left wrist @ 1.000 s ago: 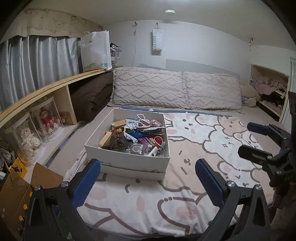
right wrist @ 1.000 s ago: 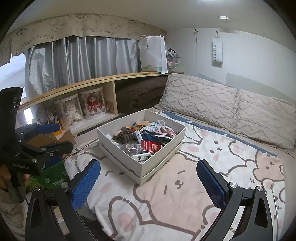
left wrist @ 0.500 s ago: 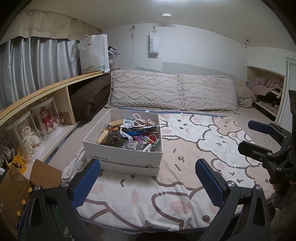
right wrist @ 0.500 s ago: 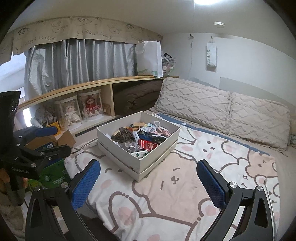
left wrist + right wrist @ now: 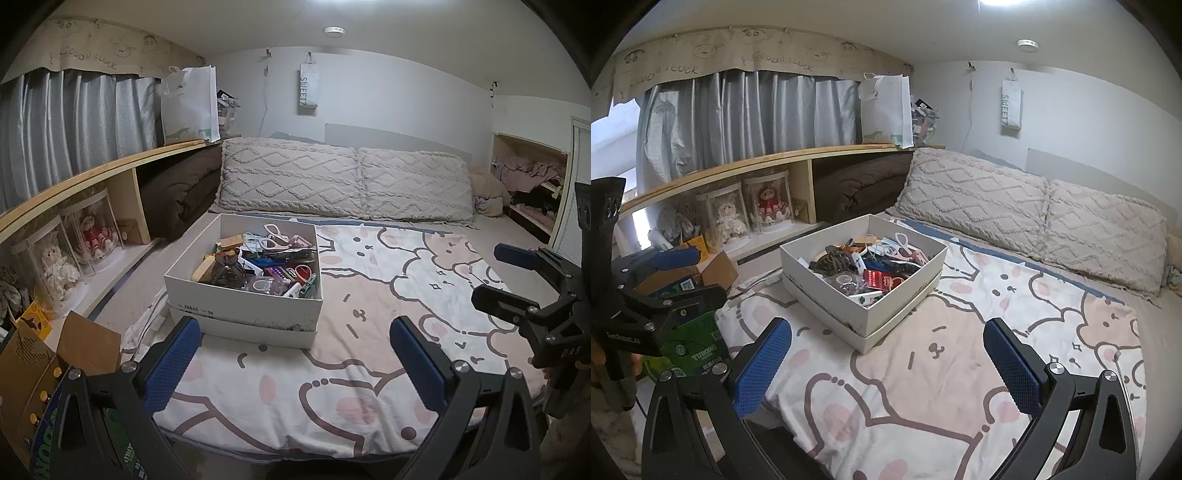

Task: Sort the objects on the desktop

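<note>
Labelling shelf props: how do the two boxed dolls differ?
The red-dressed doll sits nearer the shelf's wooden divider; the white-dressed doll sits nearer the bed's foot end. The outfits differ: one red, one white or cream. Both stand upright in clear cases under the wooden shelf, side by side.

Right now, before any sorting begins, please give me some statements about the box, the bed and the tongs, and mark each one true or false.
1. The white box sits on the cartoon-print blanket. True.
2. The box is empty. False: it is full of mixed small objects, among them pink scissors.
3. Both tongs are open and hold nothing. True: the left tongs and the right tongs are spread wide with nothing between them.
4. The left tongs are touching the box. False: they are short of it, apart from it.
5. The two dolls in clear cases stand on top of the pillows. False: they stand in the shelf beside the bed.
</note>
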`<state>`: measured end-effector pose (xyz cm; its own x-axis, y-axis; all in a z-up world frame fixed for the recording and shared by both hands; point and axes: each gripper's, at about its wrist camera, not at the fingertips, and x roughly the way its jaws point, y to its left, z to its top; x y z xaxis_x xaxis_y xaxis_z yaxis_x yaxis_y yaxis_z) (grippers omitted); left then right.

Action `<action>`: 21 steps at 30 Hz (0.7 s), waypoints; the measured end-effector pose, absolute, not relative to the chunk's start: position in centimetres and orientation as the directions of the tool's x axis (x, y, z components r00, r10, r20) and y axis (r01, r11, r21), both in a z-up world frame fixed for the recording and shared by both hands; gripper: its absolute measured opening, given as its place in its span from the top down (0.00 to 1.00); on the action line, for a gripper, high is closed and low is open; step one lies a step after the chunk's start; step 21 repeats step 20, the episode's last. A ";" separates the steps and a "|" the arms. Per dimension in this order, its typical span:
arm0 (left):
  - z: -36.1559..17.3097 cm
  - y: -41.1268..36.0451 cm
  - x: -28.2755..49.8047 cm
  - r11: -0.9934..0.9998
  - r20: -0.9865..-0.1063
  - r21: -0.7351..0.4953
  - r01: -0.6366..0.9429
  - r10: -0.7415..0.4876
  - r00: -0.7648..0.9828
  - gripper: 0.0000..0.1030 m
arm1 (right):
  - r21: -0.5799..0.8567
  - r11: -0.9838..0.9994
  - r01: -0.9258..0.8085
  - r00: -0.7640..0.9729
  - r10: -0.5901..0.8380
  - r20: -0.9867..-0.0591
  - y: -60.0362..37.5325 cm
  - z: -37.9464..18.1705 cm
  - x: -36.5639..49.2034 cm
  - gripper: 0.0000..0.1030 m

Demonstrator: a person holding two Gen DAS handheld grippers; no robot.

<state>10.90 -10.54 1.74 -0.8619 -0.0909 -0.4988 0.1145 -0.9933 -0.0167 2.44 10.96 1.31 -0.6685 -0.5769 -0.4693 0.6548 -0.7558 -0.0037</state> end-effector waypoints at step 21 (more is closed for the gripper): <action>1.3 -10.8 10.7 -0.993 -0.503 -0.037 0.116 -0.082 -0.860 0.00 | 0.009 -0.762 0.648 -0.669 -0.575 -0.472 11.7 1.2 2.5 0.00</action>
